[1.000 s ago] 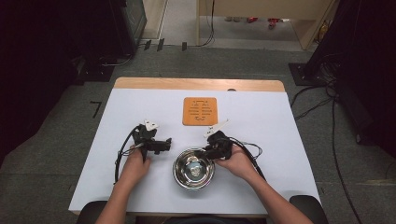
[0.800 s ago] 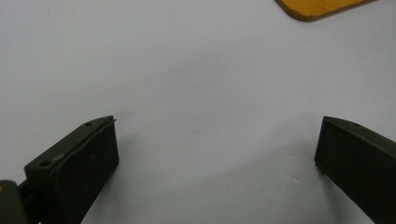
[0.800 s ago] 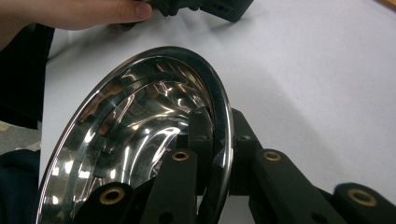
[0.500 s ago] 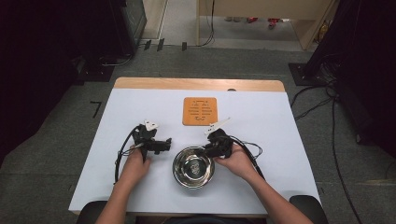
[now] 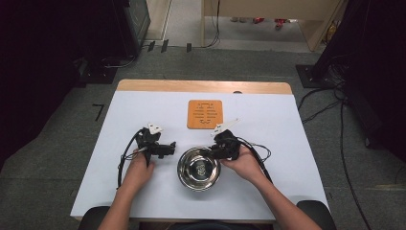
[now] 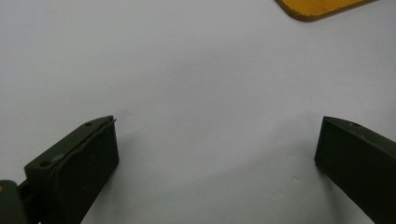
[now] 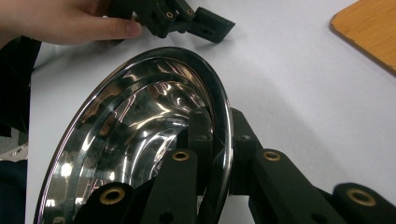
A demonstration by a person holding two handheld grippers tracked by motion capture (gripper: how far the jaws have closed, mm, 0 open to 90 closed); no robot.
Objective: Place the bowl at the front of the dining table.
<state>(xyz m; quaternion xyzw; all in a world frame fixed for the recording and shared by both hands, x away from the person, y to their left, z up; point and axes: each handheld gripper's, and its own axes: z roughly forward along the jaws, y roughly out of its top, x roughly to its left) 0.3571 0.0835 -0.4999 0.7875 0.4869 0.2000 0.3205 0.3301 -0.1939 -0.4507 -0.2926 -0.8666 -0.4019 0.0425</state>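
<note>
A shiny steel bowl [image 5: 198, 168] stands on the white table [image 5: 287, 124] near its front edge. My right gripper [image 5: 208, 152] is shut on the bowl's rim [image 7: 223, 116] at its upper right, one jaw inside and one outside. To the bowl's left my left gripper [image 5: 171, 146] rests on the table, jaws wide open with bare white surface between them [image 6: 217, 144]. In the right gripper view the left gripper [image 7: 205, 23] and its hand [image 7: 65, 21] lie beyond the bowl. An orange square trivet [image 5: 205, 114] lies behind the bowl at mid table.
The trivet's corner [image 6: 317, 7] shows at the top of the left gripper view. Cables [image 5: 253, 148] trail from both grippers across the table. Dark equipment and floor cables [image 5: 335, 91] surround the table.
</note>
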